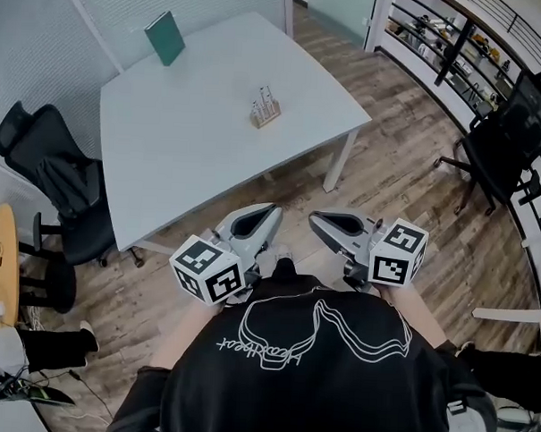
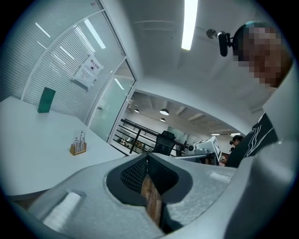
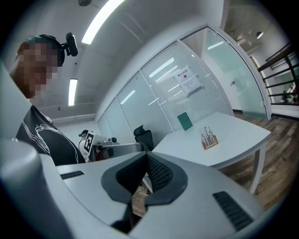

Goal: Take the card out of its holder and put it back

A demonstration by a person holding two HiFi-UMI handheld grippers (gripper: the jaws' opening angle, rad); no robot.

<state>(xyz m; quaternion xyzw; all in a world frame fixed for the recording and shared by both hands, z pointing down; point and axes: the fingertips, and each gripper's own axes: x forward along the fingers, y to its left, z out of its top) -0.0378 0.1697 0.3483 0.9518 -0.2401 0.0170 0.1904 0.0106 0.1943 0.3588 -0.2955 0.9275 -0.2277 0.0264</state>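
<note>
A small wooden holder (image 1: pixel 265 112) with thin upright cards stands near the middle of the white table (image 1: pixel 184 153). It shows far off in the left gripper view (image 2: pixel 78 147) and in the right gripper view (image 3: pixel 209 139). Both grippers are held close to the person's chest, well short of the table and above the floor. My left gripper (image 1: pixel 273 209) (image 2: pixel 147 156) has its jaws together with nothing between them. My right gripper (image 1: pixel 314 218) (image 3: pixel 147 154) looks the same, pads meeting at the tip and nothing held. They point towards the table, side by side.
A green book (image 1: pixel 165 38) leans upright at the table's far left corner by the glass partition. One black office chair (image 1: pixel 53 170) stands left of the table, another (image 1: pixel 502 149) at the right by a railing. A round wooden table (image 1: pixel 0 261) is at far left. The floor is wood.
</note>
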